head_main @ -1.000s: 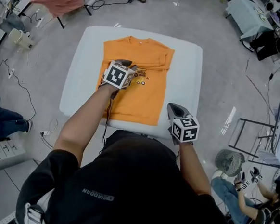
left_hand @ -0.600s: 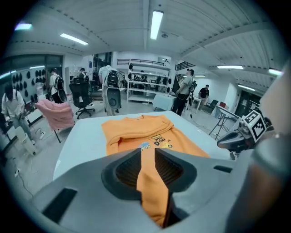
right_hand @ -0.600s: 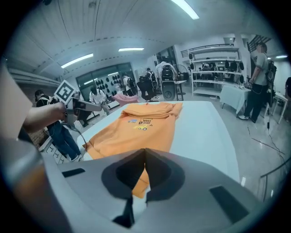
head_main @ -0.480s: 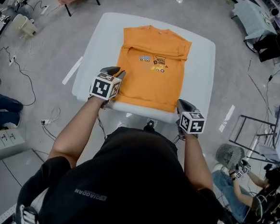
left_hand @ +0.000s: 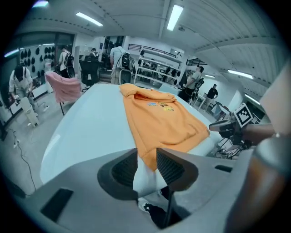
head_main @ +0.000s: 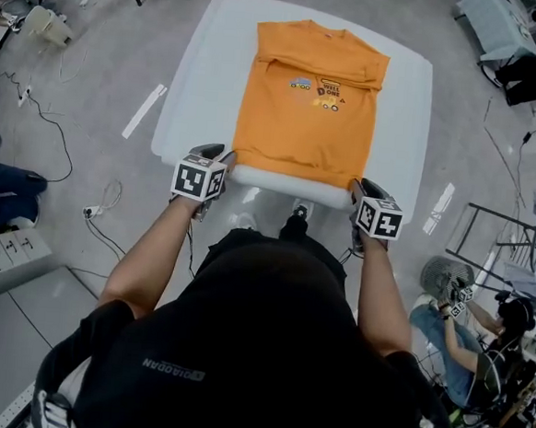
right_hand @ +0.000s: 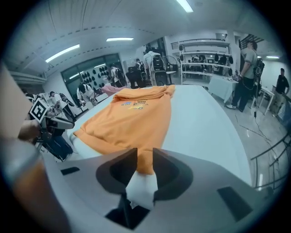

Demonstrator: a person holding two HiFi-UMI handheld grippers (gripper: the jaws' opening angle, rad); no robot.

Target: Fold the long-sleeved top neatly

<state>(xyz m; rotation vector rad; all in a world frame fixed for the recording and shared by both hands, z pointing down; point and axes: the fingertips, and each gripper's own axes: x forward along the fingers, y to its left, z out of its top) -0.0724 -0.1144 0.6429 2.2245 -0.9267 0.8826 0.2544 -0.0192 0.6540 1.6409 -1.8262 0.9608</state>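
Orange top lies flat, print up, on white tabletop. Sleeves look folded in across chest, collar far, hem right at near edge. Left gripper sits at near-left hem corner, right gripper at near-right corner. Both sets of jaws have just been opening & stand apart, w/ a hem corner btwn each pair, not pinched.

Step in hand, prob: taking hem for the bottom-to-collar fold. Next move calls for closing on both corners w/ cloth only, not the tabletop's lip, then lifting together & carrying hem far, kept straight.

Room: bare strips left & right of top, left one wider. Hardly any tabletop near side of hem. Collar is close to far edge, so fold should land short of it.
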